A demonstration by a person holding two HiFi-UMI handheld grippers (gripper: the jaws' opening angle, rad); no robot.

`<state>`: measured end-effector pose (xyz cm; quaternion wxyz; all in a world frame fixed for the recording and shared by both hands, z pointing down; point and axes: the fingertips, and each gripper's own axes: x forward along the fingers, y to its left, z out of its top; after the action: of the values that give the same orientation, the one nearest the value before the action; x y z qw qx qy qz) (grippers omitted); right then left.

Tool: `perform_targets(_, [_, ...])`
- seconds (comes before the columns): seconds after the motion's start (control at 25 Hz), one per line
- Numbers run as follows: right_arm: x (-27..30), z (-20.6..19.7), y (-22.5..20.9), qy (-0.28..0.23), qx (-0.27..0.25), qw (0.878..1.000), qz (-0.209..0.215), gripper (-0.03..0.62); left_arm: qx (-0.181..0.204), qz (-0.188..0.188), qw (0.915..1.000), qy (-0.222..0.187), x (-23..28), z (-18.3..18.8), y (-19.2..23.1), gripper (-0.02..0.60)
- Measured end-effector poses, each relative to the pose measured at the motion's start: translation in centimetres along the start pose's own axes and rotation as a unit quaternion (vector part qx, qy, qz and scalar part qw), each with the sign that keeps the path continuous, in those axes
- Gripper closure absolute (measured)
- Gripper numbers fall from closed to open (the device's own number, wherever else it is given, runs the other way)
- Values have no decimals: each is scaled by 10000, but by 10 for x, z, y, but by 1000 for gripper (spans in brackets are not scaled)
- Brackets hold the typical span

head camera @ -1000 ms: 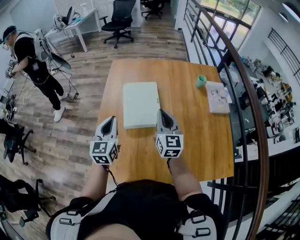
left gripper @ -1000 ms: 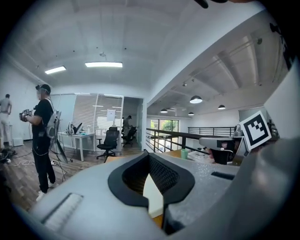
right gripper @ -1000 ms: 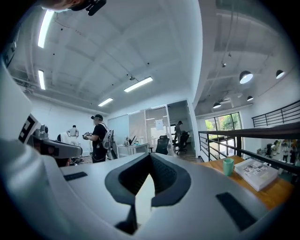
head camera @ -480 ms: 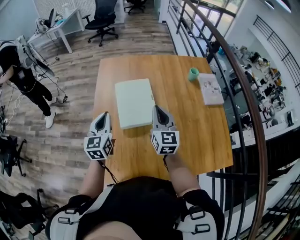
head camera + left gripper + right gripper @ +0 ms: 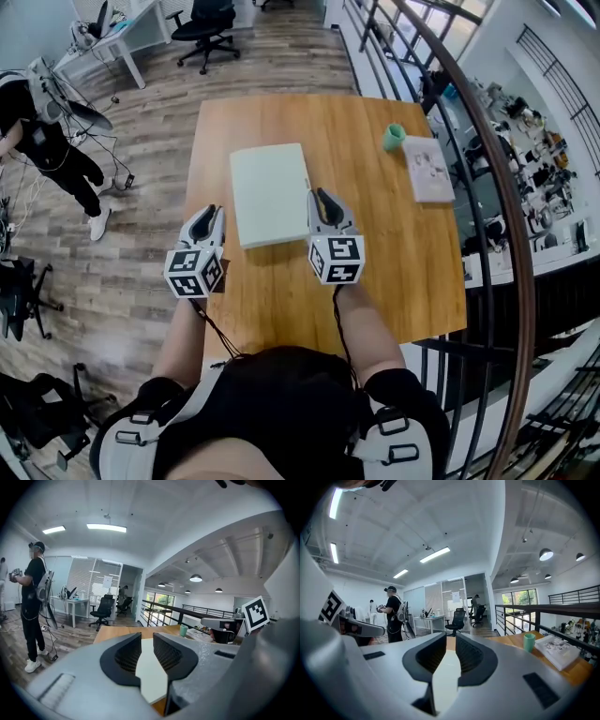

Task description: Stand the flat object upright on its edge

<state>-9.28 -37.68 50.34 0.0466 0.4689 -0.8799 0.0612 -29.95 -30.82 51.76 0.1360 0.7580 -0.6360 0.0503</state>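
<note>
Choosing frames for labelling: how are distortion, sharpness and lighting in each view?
Head view: strong fisheye, the railing bows; the white board is sharp, evenly lit. Left gripper view: black corners, ceiling lights glare mildly. Right gripper view: black corners too, close foreground soft.

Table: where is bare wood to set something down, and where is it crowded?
Bare wood lies on the table beyond the pale flat object, in the strip between it and the booklet, and across the near right corner. It is crowded along the far right edge, where the green cup stands beside the booklet.
</note>
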Motion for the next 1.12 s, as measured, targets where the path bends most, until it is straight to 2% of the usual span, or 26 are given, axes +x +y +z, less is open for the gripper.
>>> perform_targets(0.08, [11, -8, -4, 184, 73, 9998, 99, 525, -116, -81, 9998, 140, 11, -6, 1, 463])
perform_targets(0.12, [18, -13, -6, 286, 121, 9994, 139, 519, -214, -129, 9994, 224, 17, -8, 3, 449])
perform_targets(0.28, [51, -39, -14, 773, 390, 9957, 331, 491, -1001, -235, 9934, 499, 47, -17, 22, 431])
perform_targets(0.4, [71, -62, -22, 1235, 553, 9900, 406, 485, -1709, -168, 9826, 702, 67, -27, 42, 430])
perform_targets(0.48, [82, -78, -29, 1564, 658, 9846, 425, 484, -1974, -133, 9761, 897, 80, -38, 54, 423])
perform_targets(0.68, [113, -119, -46, 2244, 1129, 9663, 558, 480, -1957, -84, 9705, 1406, 113, -66, 74, 407])
perform_targets(0.84, [136, -146, -64, 2688, 1194, 9540, 586, 470, -1863, -157, 9663, 1768, 140, -90, 81, 394])
perform_targets(0.96, [152, -167, -72, 2987, 1205, 9444, 665, 465, -1892, -168, 9590, 2103, 159, -111, 89, 387])
perform_targets(1.12, [167, -188, -81, 3260, 1487, 9310, 692, 465, -2092, -164, 9481, 2388, 177, -134, 100, 376])
